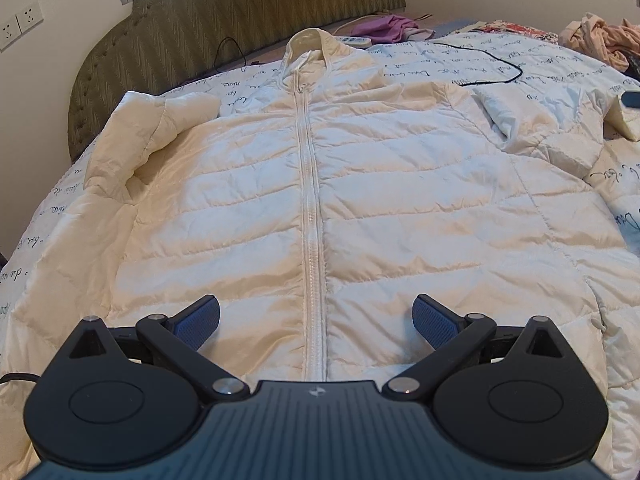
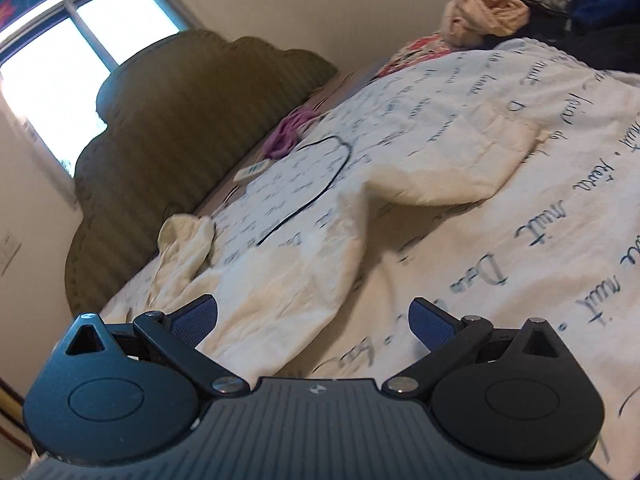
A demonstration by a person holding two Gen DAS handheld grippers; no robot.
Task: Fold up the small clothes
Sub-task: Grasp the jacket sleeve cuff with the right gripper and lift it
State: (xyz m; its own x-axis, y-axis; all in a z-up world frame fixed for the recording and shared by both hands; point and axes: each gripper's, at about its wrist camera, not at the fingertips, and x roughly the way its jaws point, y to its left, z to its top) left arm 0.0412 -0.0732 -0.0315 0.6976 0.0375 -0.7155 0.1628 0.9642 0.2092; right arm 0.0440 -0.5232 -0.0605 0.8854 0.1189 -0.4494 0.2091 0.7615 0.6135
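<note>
A cream quilted jacket [image 1: 240,184] lies flat and zipped on the bed, collar toward the headboard, sleeves spread to both sides. My left gripper [image 1: 316,320] is open and empty, hovering over the jacket's lower hem, centred on the zipper [image 1: 308,184]. In the right wrist view the jacket's right sleeve [image 2: 420,176] and side [image 2: 280,280] lie rumpled on the bedspread. My right gripper [image 2: 314,320] is open and empty, tilted, just above the jacket's edge. A dark tip of the right gripper [image 1: 632,99] shows in the left wrist view by the sleeve cuff.
A white bedspread with script writing [image 1: 552,68] covers the bed. A green padded headboard [image 1: 224,12] stands behind. A black cable [image 1: 496,64], a white remote [image 1: 354,41], purple cloth [image 1: 388,26] and a pile of pinkish clothes [image 1: 600,36] lie near the top.
</note>
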